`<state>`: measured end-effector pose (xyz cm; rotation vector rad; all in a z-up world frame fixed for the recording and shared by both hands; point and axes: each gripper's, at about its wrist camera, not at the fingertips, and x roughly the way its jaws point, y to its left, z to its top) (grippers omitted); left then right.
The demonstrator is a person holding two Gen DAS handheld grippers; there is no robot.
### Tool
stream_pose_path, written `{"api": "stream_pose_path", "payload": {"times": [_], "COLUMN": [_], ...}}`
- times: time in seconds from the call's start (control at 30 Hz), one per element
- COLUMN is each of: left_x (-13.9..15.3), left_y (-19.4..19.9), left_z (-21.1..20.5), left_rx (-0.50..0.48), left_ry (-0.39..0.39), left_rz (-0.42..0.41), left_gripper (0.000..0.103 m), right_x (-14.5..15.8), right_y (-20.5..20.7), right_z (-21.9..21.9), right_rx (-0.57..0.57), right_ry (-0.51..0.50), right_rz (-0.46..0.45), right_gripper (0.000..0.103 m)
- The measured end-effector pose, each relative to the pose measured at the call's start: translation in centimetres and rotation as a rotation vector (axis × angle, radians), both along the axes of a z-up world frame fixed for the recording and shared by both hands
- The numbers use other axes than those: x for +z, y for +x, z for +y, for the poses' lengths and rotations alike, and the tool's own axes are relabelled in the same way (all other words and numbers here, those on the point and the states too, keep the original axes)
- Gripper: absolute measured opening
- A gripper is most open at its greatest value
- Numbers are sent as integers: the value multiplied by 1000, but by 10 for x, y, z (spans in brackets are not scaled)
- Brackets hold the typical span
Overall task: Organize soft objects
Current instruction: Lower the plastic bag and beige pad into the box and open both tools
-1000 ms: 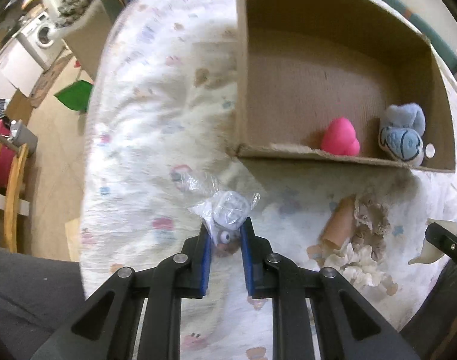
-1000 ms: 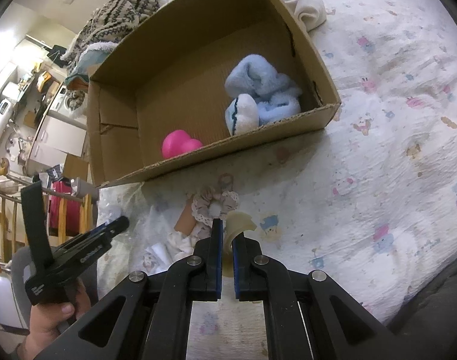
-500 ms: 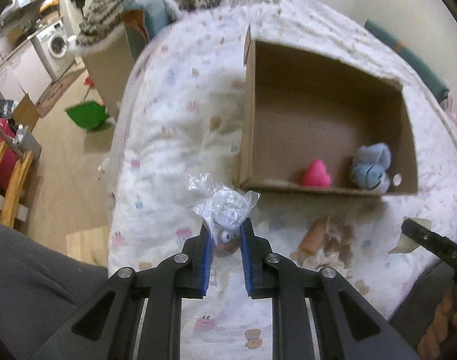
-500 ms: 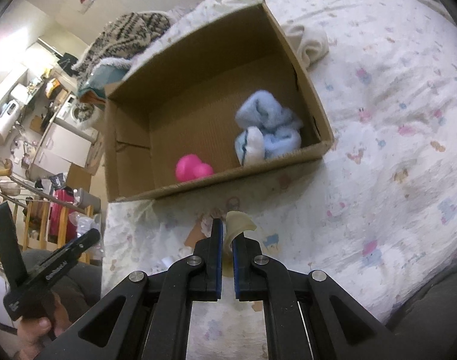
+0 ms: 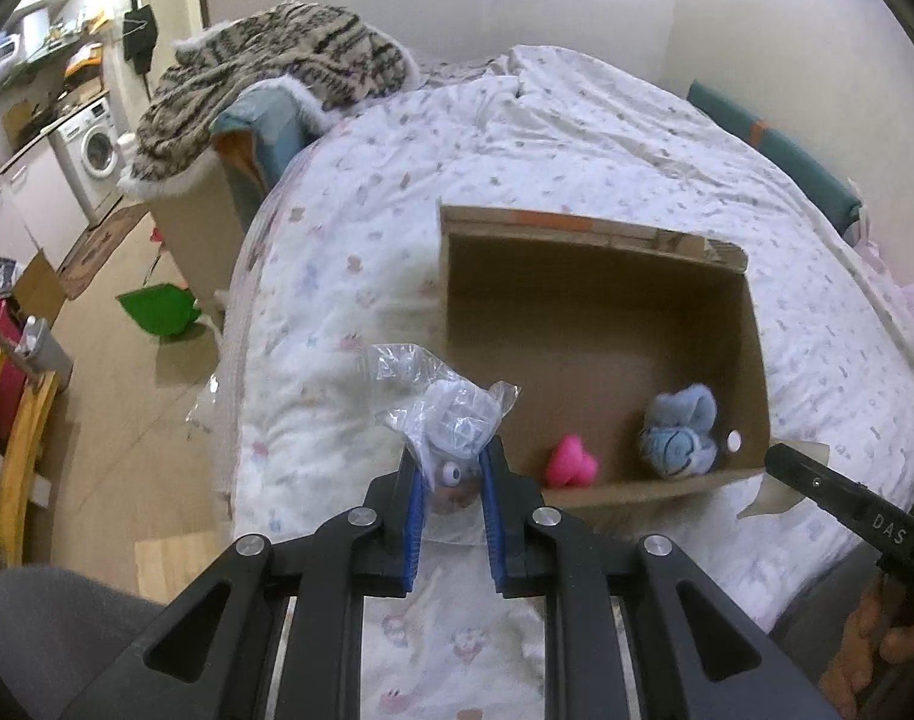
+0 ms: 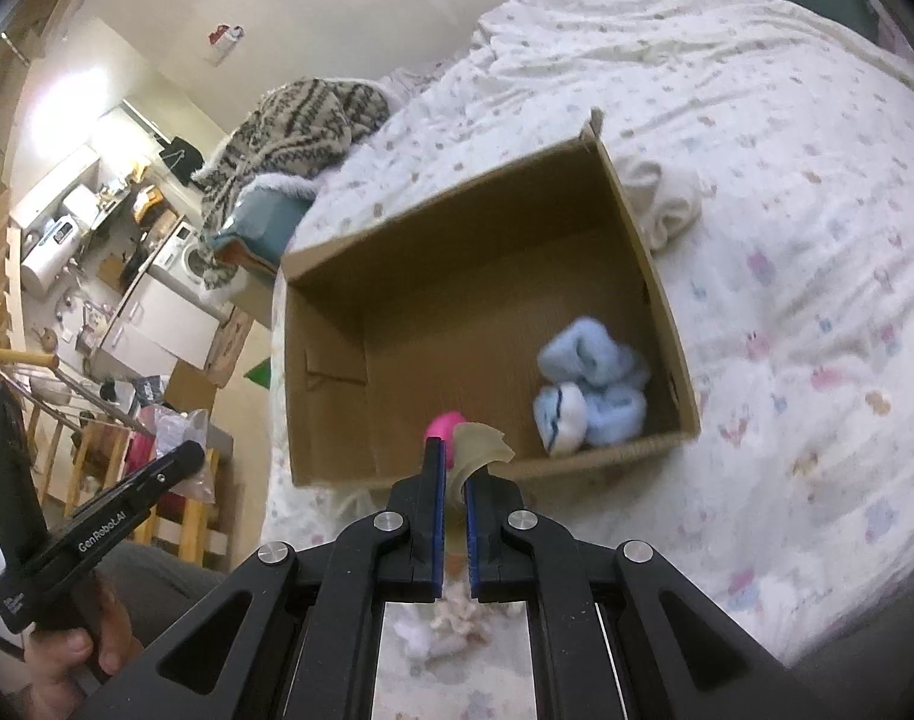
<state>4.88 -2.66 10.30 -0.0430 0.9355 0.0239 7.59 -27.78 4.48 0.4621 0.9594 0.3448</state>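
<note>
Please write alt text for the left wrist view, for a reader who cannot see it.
The left gripper holds a small toy in a clear plastic bag above a patterned bed. Ahead, an open cardboard box contains a pink toy and a blue plush.

A thin cream-coloured soft piece (image 6: 480,450) is clamped between the jaws of the right gripper (image 6: 451,480). Beyond it, a pink toy (image 6: 444,425) and a blue plush (image 6: 595,396) are contained in the cardboard box (image 6: 349,420).
</note>
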Motion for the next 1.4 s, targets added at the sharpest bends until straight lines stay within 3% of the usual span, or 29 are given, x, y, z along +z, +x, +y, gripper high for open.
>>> {"api": "stream_pose_path", "payload": {"times": [0.27, 0.57, 0.67, 0.97, 1.03, 1.4], "left_x": [-7, -43, -57, -95, -99, -104], "left_y": [28, 62, 69, 83, 84, 84], "left_z": [-25, -37, -43, -31, -29, -40], "left_rx": [-59, -95, -131, -111, -107, -139], "left_ry": [26, 44, 81, 37, 10, 30], "left_rz": [1, 41, 47, 100, 106, 111], "left_gripper": [16, 16, 16, 16, 16, 16], "right_x": [10, -16, -30, -58, -62, -70], "right_y": [26, 55, 61, 67, 67, 71], "right_z": [5, 3, 4, 8, 8, 18], "right_rx": [8, 16, 15, 8, 10, 49], "right_ry": [-42, -93, -90, -115, -128, -171], "right_rz": [-51, -44, -19, 60, 72, 90], "right_gripper": [7, 7, 7, 8, 8, 8]}}
